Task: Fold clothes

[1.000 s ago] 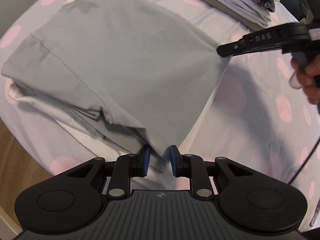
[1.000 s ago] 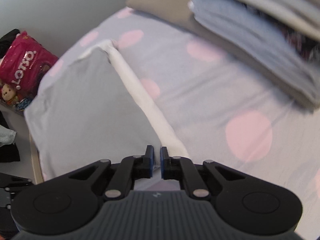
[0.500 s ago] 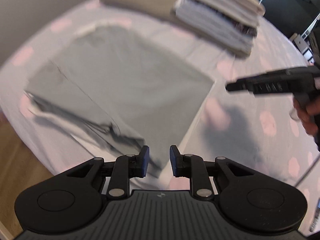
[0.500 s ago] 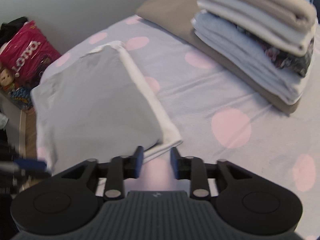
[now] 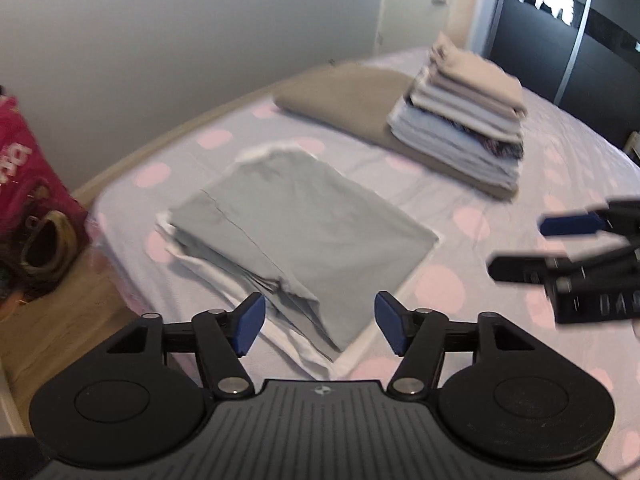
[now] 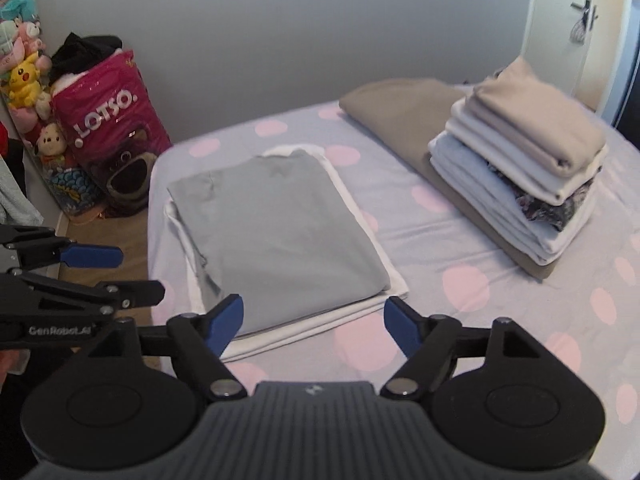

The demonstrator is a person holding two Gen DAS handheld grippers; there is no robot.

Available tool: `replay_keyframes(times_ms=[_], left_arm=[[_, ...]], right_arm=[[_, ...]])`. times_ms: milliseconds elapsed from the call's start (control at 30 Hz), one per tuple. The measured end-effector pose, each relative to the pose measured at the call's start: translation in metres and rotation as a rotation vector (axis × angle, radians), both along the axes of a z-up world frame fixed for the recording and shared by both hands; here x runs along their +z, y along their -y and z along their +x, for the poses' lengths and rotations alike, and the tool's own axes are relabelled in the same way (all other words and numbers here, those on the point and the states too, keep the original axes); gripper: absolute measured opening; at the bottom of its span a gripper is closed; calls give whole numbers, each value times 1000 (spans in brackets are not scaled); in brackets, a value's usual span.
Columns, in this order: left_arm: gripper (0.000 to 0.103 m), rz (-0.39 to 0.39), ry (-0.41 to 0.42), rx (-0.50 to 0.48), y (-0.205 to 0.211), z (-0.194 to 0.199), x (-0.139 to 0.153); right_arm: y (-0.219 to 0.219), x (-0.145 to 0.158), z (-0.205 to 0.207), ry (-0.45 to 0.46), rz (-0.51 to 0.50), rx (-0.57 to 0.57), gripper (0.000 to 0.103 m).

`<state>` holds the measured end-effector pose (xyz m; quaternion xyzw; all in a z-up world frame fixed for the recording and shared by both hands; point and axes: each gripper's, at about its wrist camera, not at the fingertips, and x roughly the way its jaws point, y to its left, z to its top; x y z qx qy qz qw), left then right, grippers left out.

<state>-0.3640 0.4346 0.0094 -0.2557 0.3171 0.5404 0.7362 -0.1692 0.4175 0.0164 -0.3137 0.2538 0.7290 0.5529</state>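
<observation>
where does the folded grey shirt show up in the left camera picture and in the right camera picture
Left wrist view: the folded grey shirt lies at the middle, on a white garment, just beyond the opening, empty left claw.
Right wrist view: the shirt lies left of the middle, beyond the opening, empty right claw.
Shared landmark: the stack of folded clothes, to the shirt's right in both views.

Grey shirt (image 6: 276, 232) lies folded flat, a neat rectangle on a folded white garment (image 6: 320, 320), near the bed's (image 6: 460, 280) corner.
</observation>
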Motion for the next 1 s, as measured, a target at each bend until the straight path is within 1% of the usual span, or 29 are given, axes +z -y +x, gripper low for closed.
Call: replay_keyframes(times_ms=[100,200,267,333,500,600,700,867,1000], left_arm=[[70,43,4,40,11,-4,6],[74,43,-1,45,19,-6,6],[74,58,-22,44,27,-5,4],[75,71,-44,40,36,-5,1],[75,67,-49,30,51,-8,-9],[75,73,-62,29,56,-10,-15],[75,60,-56,24,60,-11,-21],[75,55,-70,7,64,-8,-26],[75,58,-72,6,65,-7,-26]], right_arm=[[24,0,-3,-11,21,-42,80],[46,-6,-5,-21,31,-101,81],[59,-12,-7,-19,41,-140,84],[70,-17,-10,-26,48,-178,84],[93,-29,-19,-31,58,-242,84],[105,-32,-26,-13,75,-253,84],[114,-34,-29,-6,83,-258,84],[121,-36,-28,-24,84,-278,85],[124,-34,-28,-23,91,-282,85]])
